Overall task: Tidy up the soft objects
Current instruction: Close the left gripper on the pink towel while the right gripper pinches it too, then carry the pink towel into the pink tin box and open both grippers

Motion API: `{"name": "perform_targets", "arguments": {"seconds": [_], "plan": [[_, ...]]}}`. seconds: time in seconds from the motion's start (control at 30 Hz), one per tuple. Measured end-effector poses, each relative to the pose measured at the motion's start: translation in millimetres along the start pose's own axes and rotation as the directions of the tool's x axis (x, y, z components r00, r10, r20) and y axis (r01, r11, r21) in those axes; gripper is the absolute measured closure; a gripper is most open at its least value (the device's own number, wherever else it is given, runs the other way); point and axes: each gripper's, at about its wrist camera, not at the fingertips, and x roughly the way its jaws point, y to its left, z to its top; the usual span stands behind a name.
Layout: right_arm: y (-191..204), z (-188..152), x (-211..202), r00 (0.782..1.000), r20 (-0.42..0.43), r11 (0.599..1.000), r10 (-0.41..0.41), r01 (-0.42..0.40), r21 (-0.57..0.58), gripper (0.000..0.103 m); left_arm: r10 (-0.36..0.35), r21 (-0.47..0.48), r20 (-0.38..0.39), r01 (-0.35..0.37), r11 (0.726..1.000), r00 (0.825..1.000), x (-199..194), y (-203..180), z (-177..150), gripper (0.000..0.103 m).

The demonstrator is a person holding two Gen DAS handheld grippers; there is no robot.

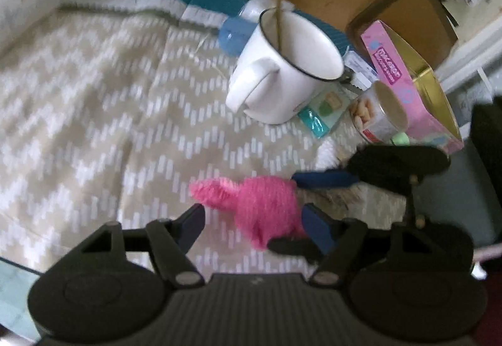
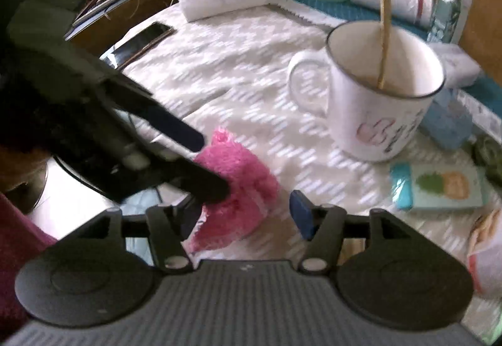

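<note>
In the left wrist view, we saw the left gripper [image 1: 252, 222] angled down over a zigzag-patterned cloth [image 1: 94, 113], its blue-padded jaws standing about half apart on either side of a fluffy pink soft toy [image 1: 260, 208] that lay on the cloth; the right-hand pad met the pink pile, while the left-hand pad stood clear of it. The right gripper [image 1: 309, 197] entered from the right, one blue finger along the far side of the toy and one at its near side. Behind stood a white enamel mug [image 1: 282, 72] with a wooden stick [image 1: 277, 0] in it, a snack canister [image 1: 376, 113] and a pink carton [image 1: 408, 88]. In the right wrist view, we saw the right gripper's [image 2: 248, 214] own jaws about half apart, the toy [image 2: 235, 189] lying toward the left finger and the right pad clear of it; the left gripper [image 2: 207, 167] reached in from the left, its fingertips pressed into the toy. We could not tell, given the blur, whether either pair truly gripped. We judged the step to be the grasp of the toy, possibly a handover. The next move called for one gripper to close firmly and the other to let go before lifting, clear of the mug.
</note>
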Motion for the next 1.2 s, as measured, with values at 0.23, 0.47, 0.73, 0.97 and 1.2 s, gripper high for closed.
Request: {"name": "perform_targets", "arguments": {"seconds": [0.23, 0.47, 0.73, 0.97, 1.2], "plan": [[-5.3, -13.3, -4.5, 0.998, -0.036, 0.995, 0.060, -0.057, 0.080, 0.059, -0.105, -0.150, -0.076, 0.093, 0.984, 0.992, 26.8, 9.3, 0.6, 0.058], [-31.8, -68.3, -50.4, 0.997, -0.040, 0.992, 0.071, -0.066, 0.109, 0.059, -0.089, -0.094, -0.119, 0.078, 0.992, 0.989, 44.5, -51.2, -17.4, 0.058], [-92.4, -154.7, -128.0, 0.997, -0.029, 0.981, -0.068, 0.072, 0.182, 0.059, -0.120, 0.006, -0.149, 0.122, 0.992, 0.981, 102.7, -173.8, -23.3, 0.058], [-154.3, -227.0, -189.1, 0.968, -0.003, 0.896, -0.250, 0.232, 0.379, 0.059, -0.184, 0.146, -0.187, 0.213, 0.966, 0.965, 170.7, -289.3, -14.8, 0.057], [-190.5, -252.7, -234.0, 0.916, 0.081, 0.824, -0.392, 0.311, 0.475, 0.059, -0.199, 0.275, -0.216, 0.255, 0.927, 0.956, 206.2, -366.7, 3.4, 0.057]]}}
